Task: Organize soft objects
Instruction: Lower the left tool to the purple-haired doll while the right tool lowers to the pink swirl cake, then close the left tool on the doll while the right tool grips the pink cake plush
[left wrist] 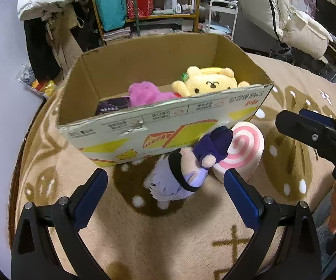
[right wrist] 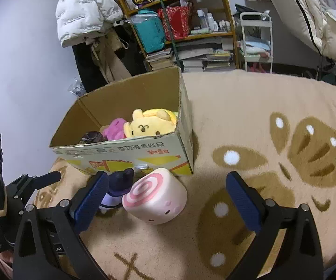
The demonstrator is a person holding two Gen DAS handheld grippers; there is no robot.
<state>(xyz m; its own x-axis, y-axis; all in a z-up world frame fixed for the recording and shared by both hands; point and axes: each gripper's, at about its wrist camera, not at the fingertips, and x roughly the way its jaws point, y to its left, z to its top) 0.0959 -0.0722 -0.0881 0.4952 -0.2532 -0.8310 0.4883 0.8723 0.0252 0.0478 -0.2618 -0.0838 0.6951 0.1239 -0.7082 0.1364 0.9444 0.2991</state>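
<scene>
A cardboard box (left wrist: 144,126) (right wrist: 130,151) sits on a beige blanket and holds a yellow bear plush (left wrist: 211,81) (right wrist: 148,124), a pink plush (left wrist: 145,93) (right wrist: 114,129) and a dark purple item (left wrist: 113,106). In front of the box lie a purple-and-white doll (left wrist: 191,170) (right wrist: 118,186) and a pink swirl roll plush (left wrist: 240,150) (right wrist: 155,199), touching each other. My left gripper (left wrist: 165,186) is open, just short of the doll. My right gripper (right wrist: 165,193) is open, with the roll plush between its fingers' line, untouched.
The blanket (right wrist: 261,121) spreads wide to the right of the box. Behind stand a cluttered shelf (right wrist: 184,23), a white cart (right wrist: 256,44), hanging coats (right wrist: 86,11) and bedding (left wrist: 284,11). The right gripper's body (left wrist: 317,137) shows at the left view's right edge.
</scene>
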